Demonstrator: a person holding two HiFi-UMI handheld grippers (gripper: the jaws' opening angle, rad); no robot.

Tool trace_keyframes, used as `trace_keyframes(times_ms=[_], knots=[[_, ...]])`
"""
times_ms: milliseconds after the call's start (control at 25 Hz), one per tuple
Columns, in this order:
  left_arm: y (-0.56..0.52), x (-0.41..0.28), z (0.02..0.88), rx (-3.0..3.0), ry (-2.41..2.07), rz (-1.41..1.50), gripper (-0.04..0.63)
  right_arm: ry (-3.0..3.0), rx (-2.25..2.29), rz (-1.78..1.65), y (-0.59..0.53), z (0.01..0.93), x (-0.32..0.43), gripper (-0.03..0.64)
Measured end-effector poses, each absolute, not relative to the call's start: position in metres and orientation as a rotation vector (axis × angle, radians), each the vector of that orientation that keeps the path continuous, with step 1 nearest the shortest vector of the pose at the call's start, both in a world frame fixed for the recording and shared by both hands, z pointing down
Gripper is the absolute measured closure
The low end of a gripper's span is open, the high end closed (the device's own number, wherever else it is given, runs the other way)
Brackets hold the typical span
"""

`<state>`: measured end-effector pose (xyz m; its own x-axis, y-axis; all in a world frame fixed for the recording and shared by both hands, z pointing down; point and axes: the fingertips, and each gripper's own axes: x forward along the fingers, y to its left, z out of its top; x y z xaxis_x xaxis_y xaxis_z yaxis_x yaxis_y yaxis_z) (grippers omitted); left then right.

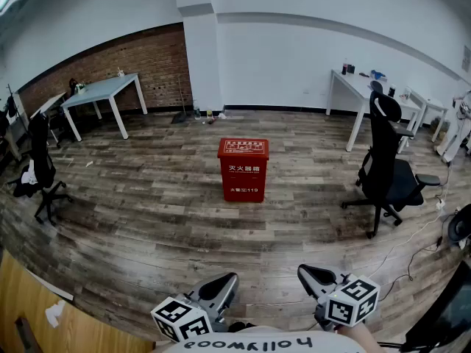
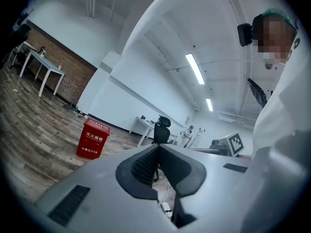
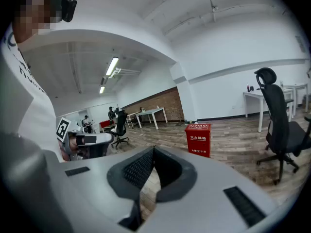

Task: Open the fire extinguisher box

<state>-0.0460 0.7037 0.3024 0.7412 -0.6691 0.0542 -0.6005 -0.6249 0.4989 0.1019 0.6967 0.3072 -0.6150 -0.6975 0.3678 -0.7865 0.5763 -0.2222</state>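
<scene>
The red fire extinguisher box (image 1: 243, 170) stood upright on the wooden floor (image 1: 147, 215) in the middle of the room, its lid down and white characters printed on its front and top. It was well apart from both grippers, with bare planks between them and it.

The left gripper (image 1: 228, 279) sat at the bottom edge of the head view, its jaws pressed together with nothing between them (its own view showed the ribbed pads meeting at the tip). The right gripper (image 1: 307, 273) sat beside it, jaws likewise pressed together and empty. Each carried its marker cube, and a white sleeve showed just below them.

A black office chair (image 1: 385, 169) stood to the right of the box, near a white desk (image 1: 355, 87) against the far wall that held a few small items, too small to tell apart. Another white desk (image 1: 103, 90) stood to the left in front of a brick wall (image 1: 143, 59), and a second dark chair (image 1: 40, 169) stood at the left edge.
</scene>
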Motion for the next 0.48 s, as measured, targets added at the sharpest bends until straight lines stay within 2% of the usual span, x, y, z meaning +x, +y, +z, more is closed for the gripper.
trace_keyframes(times_ms=[480], knots=[[0.6986, -0.0554, 0.3078, 2.429, -0.963, -0.185, 0.589, -2.56, 1.227, 0.547, 0.6916, 0.3115, 0.0944, 0.609]])
